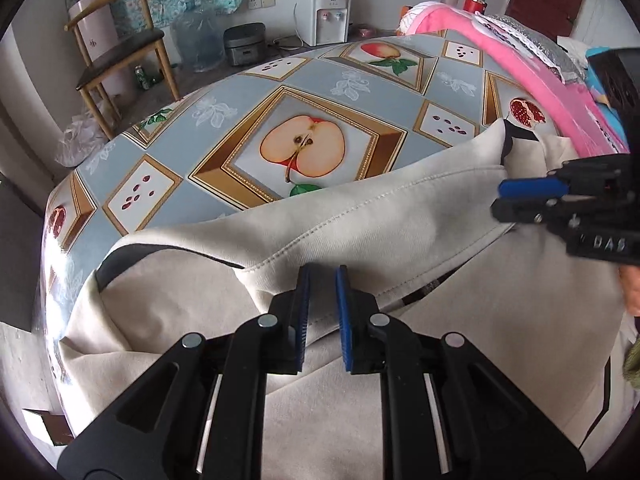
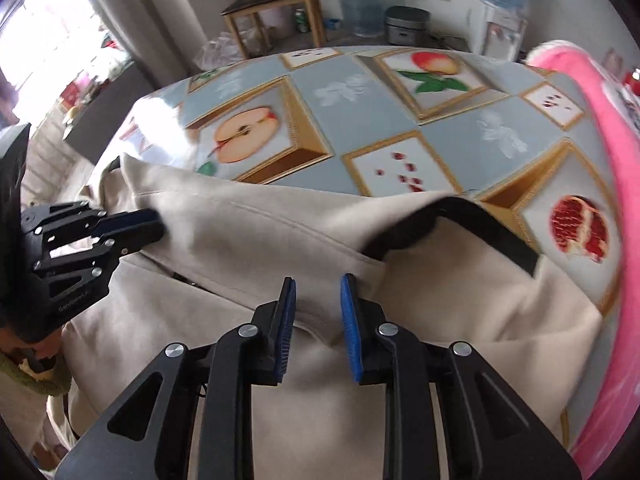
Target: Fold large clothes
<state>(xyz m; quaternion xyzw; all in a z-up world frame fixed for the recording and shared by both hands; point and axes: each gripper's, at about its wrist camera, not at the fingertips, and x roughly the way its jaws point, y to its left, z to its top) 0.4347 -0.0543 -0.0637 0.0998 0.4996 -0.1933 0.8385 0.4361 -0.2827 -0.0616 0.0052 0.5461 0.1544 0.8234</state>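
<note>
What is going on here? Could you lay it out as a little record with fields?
surface: table with fruit-print tablecloth
garment: large beige garment with dark trim, spread over the near side of the table, a folded flap lying across it
left claw: slightly open, at the flap's edge, fabric showing between its blue pads
right claw: slightly open, over the flap's edge
nearby on table: pink cloth on the right
background: wooden chair, water dispenser
</note>
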